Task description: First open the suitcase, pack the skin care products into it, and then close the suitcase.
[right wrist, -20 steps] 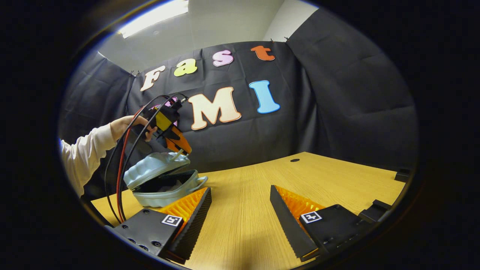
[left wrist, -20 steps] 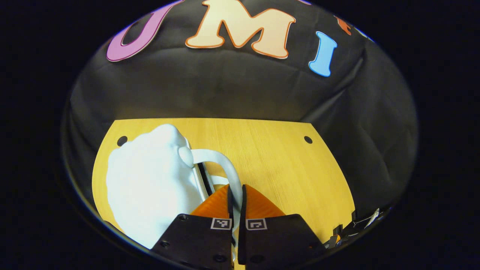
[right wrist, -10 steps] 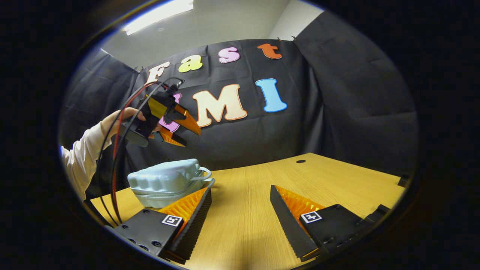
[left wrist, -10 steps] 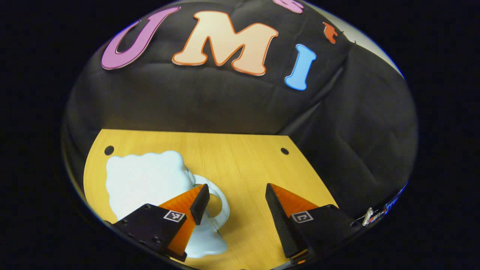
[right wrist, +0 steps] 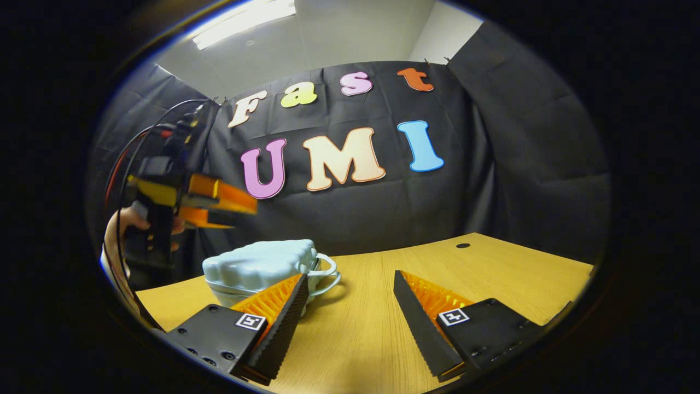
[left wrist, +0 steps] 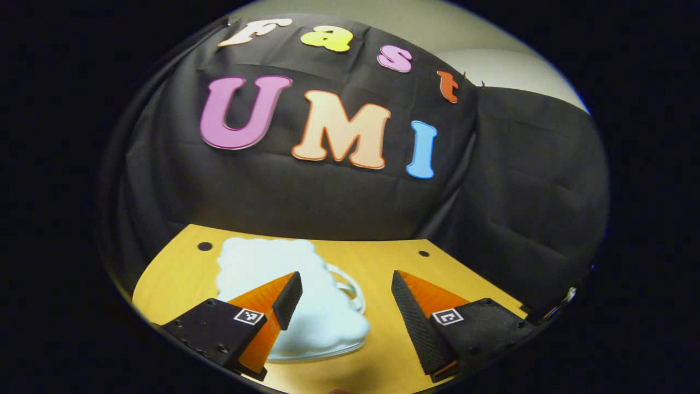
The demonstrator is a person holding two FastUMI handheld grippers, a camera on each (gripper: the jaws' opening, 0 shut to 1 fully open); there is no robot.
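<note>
My jaws gape empty on both grippers; one closed suitcase [right wrist: 262, 265] sits on the worktop [right wrist: 437, 273], left gripper [right wrist: 221, 205] above it.

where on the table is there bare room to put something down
Bare wood runs from the suitcase's handles rightward to the table edge and back to the black cloth, beyond the right tool. Crowded: the left end, where the closed suitcase sits below the left tool.

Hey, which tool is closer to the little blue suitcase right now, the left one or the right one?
Hard to call; probably the left. The left tool hangs open just above the closed suitcase, off its far side. The right tool sits open, low over the table, beside it; neither touches.
</note>
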